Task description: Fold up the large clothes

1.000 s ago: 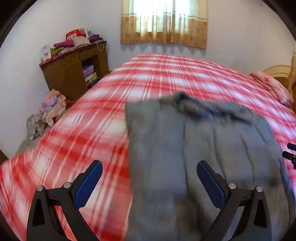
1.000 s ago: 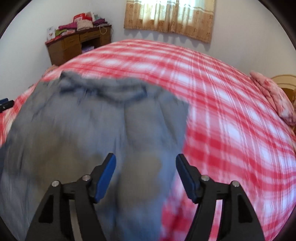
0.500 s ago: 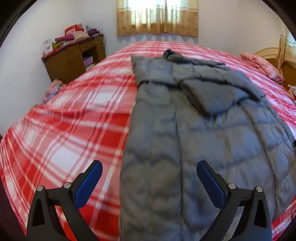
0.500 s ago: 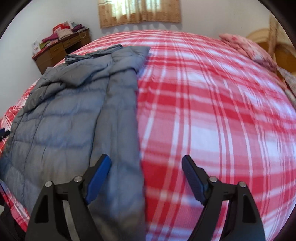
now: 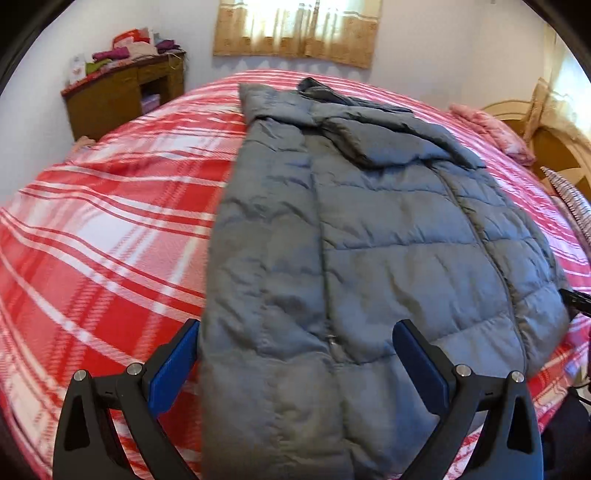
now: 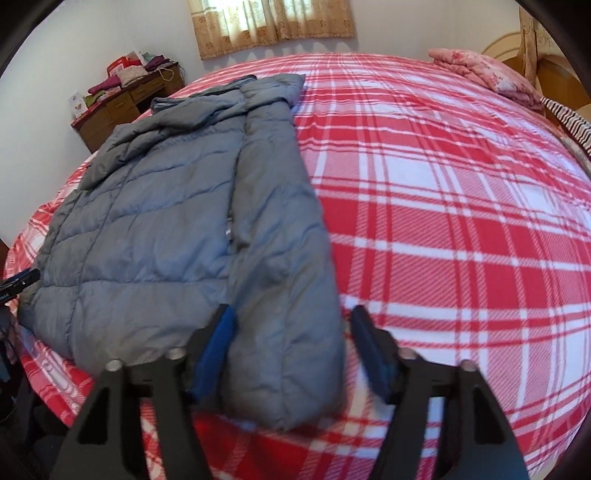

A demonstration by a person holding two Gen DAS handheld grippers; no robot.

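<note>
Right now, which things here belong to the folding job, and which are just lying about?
Part of the job:
- grey padded jacket, spread on the bed
- left gripper, open over its hem
- right gripper, jaws just closing around the hem corner, not yet pressing
- red checked bedspread, the work surface

Just lying about:
- wooden desk
- clothes pile on the desk
- pink pillow
- curtain

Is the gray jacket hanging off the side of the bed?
No, the gray jacket lies flat on the red checked blanket.
</note>
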